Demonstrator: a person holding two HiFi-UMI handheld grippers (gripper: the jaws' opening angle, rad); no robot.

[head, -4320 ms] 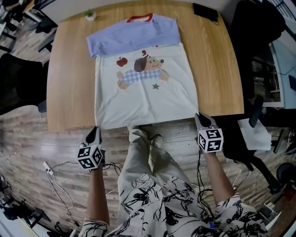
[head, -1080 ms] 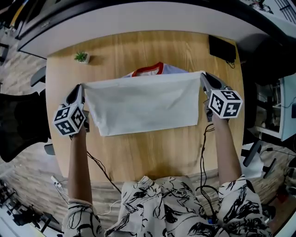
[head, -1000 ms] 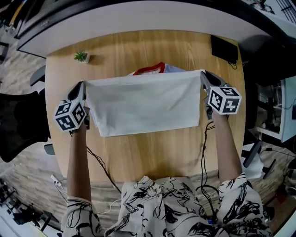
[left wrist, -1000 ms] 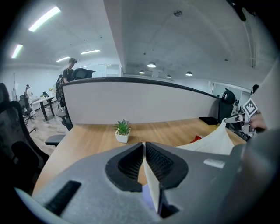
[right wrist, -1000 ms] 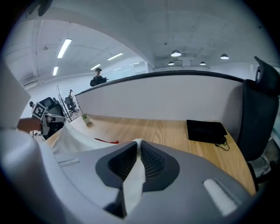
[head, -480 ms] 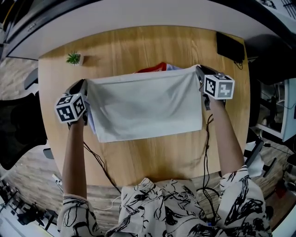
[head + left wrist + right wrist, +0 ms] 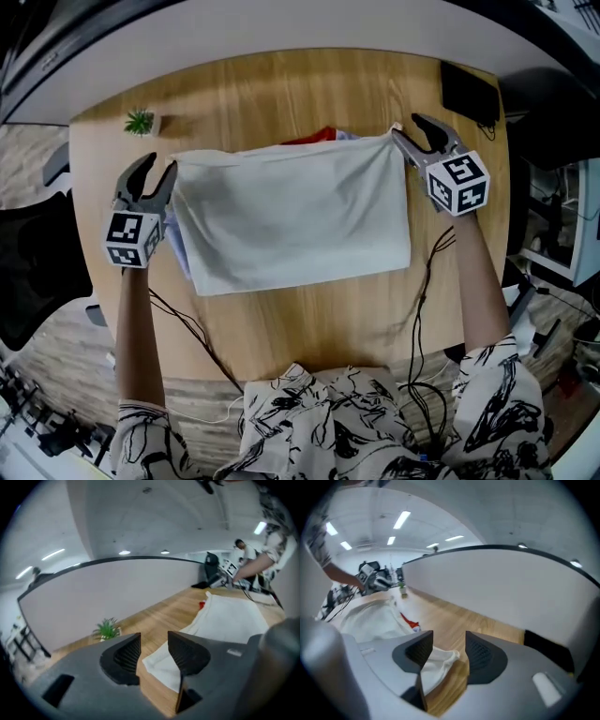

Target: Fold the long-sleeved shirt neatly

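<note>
The long-sleeved shirt [image 7: 295,220] lies folded in half on the wooden table [image 7: 309,314], plain white side up, with its red collar [image 7: 309,137] peeking out at the far edge. My left gripper [image 7: 159,164] sits at the fold's far left corner and my right gripper [image 7: 410,127] at the far right corner. Both sets of jaws have just been opening and now stand apart. In the left gripper view a white corner [image 7: 164,665] lies under the gap of the left gripper [image 7: 153,644], unpinched. The right gripper [image 7: 449,648] likewise stands over a loose corner [image 7: 440,660].
A small potted plant [image 7: 141,121] stands at the table's far left, and a black flat object [image 7: 472,89] lies at the far right. A curved grey partition [image 7: 117,592] rises behind the table. Chairs stand off both sides.
Both grippers have let go of the shirt's hem corners and opened. The cloth now rests flat on the table, and the left gripper has drawn slightly away to the left.
</note>
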